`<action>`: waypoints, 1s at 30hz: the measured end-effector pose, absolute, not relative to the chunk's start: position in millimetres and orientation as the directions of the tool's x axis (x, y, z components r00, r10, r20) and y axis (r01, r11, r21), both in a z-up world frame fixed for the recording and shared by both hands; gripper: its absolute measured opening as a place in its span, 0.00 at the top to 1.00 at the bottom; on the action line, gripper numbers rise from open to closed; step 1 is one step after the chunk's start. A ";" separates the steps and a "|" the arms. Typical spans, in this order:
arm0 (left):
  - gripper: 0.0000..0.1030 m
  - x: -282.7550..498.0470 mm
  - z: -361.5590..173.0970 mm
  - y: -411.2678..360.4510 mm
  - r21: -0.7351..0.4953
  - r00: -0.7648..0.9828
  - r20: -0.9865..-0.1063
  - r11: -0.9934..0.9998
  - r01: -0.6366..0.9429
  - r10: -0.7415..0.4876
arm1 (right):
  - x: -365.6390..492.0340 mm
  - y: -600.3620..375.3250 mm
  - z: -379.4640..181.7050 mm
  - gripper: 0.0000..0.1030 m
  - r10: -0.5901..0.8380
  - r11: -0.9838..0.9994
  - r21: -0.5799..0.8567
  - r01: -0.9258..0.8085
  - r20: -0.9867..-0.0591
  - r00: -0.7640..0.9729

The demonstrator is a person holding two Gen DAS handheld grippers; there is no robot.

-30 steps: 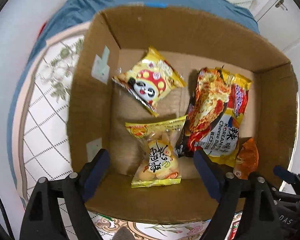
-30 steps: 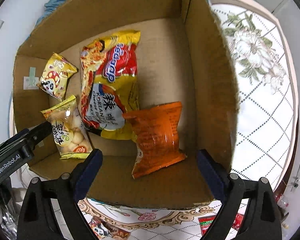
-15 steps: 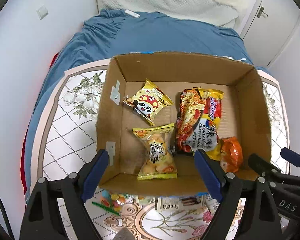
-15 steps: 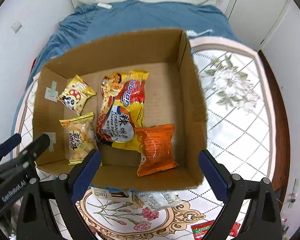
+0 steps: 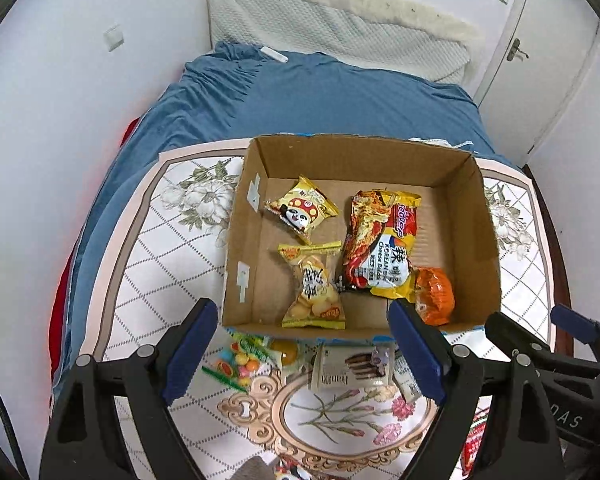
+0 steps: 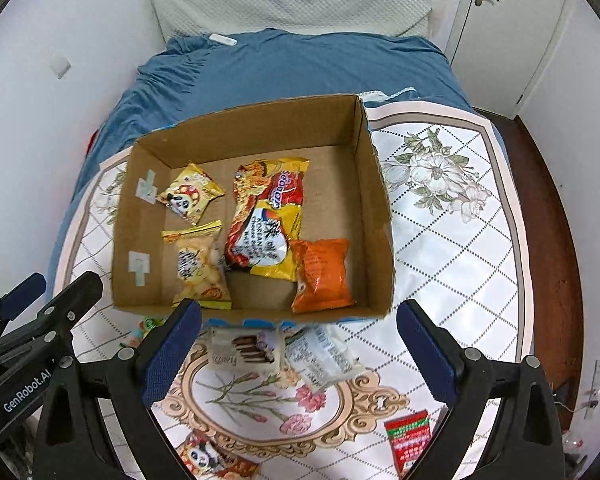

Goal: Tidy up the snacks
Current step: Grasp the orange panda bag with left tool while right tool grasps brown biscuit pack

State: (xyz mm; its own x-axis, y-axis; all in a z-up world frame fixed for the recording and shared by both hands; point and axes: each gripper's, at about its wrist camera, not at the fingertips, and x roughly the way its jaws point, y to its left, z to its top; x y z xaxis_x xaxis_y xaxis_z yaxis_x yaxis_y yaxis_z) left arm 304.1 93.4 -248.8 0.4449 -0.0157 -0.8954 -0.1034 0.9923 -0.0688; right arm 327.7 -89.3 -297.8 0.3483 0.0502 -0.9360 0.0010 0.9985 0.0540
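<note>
A cardboard box stands on a floral mat and holds a yellow panda packet, a clear bag of puffs, a noodle pack and an orange packet. Loose on the mat in front lie a candy bag, a white biscuit pack, a white wrapper, a red packet and a panda packet. My left gripper and right gripper hover above the mat, both open and empty.
The mat lies over a bed with a blue sheet. A pillow sits at the head. A white door and wooden floor are to the right. A wall runs along the left.
Both grippers rose and pulled back from inside the box. The box now looks smaller, and the loose snacks on the mat in front have come into view.
</note>
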 end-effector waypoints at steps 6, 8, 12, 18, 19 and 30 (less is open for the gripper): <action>0.15 262.6 -259.9 102.2 -0.049 0.374 -0.928 0.987 -0.153 0.012 | 285.8 -95.6 -308.5 0.03 0.141 0.986 0.159 0.042 -0.951 0.275; 0.15 244.2 -275.9 106.1 -0.035 0.325 -0.946 0.985 -0.170 0.023 | 265.8 -96.4 -328.8 0.03 0.180 0.978 0.199 0.068 -0.960 0.216; 0.15 208.7 -320.1 114.4 -0.007 0.197 -0.980 0.978 -0.207 0.034 | 222.2 -92.5 -387.8 0.03 0.255 0.958 0.260 0.119 -0.965 0.058; 0.15 160.6 -388.1 117.5 0.032 0.045 -0.998 0.988 -0.152 0.039 | 163.5 -76.4 -470.0 0.03 0.302 0.950 0.285 0.126 -0.943 -0.143; 0.15 158.2 -395.2 115.7 0.033 0.031 -0.999 0.992 -0.122 0.037 | 159.3 -75.8 -475.1 0.03 0.292 0.954 0.277 0.114 -0.944 -0.154; 0.15 146.7 -473.3 43.9 0.050 -0.134 -0.986 0.944 0.326 0.098 | 141.6 -92.6 -493.6 0.03 0.178 0.982 0.186 -0.019 -0.963 -0.202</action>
State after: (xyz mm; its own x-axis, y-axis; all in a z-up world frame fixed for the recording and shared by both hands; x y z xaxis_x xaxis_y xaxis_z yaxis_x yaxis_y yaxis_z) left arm 146.7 43.9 -473.3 -0.1345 0.0984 -0.9860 0.3264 0.9439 0.0497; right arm 141.6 -92.6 -493.6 -0.2023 0.1785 -0.9629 -0.0194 0.9823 0.1861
